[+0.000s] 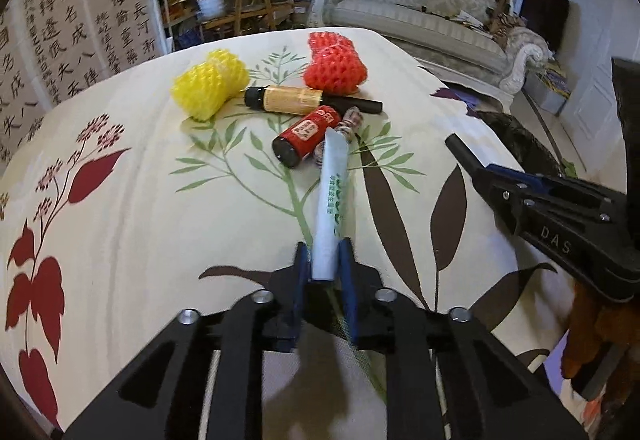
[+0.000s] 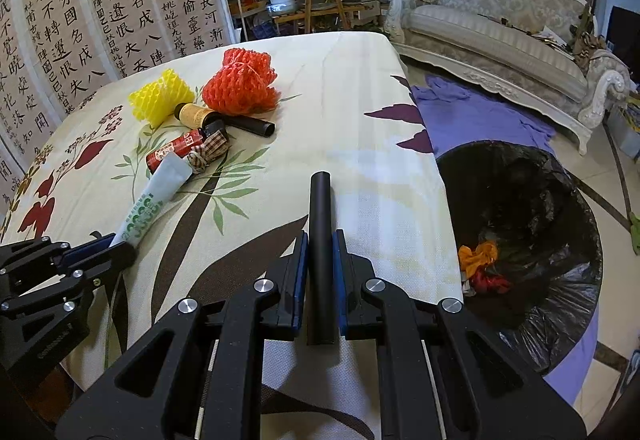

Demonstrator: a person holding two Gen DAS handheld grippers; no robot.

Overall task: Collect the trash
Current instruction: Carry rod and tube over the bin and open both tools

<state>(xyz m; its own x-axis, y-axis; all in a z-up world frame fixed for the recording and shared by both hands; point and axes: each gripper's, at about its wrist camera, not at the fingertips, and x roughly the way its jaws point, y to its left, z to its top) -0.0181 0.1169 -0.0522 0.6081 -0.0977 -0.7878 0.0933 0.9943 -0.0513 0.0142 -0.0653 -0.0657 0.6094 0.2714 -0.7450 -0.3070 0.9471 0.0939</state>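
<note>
At the bottom centre of the left wrist view, the left gripper (image 1: 325,260) pinches the near end of a white tube with green print (image 1: 330,195), its blue pads pressed on either side. The tube looks light and soft-walled, likely to squash or bend, so a hold near its stiffer end seems wisest. Its far end reaches into the pile of rubbish at mid-frame.

At the bottom centre of the right wrist view, the right gripper (image 2: 320,260) is clamped on a black cylinder (image 2: 320,224), which appears rigid, smooth and possibly slippery; it is gripped near the middle.

Further up, on the flowered tablecloth (image 2: 360,111), lie a red bottle (image 1: 306,137), a small checked fabric bundle (image 2: 210,149), a gold-labelled bottle (image 1: 286,99) and a second black tube (image 1: 356,105). The bottles look hard and may roll. Behind them sit a yellow foam net (image 1: 210,83) and a red foam net (image 1: 336,65), both very light and squashy.

At the right of the right wrist view, below the table edge, stands a bin with a black liner (image 2: 560,280).
</note>
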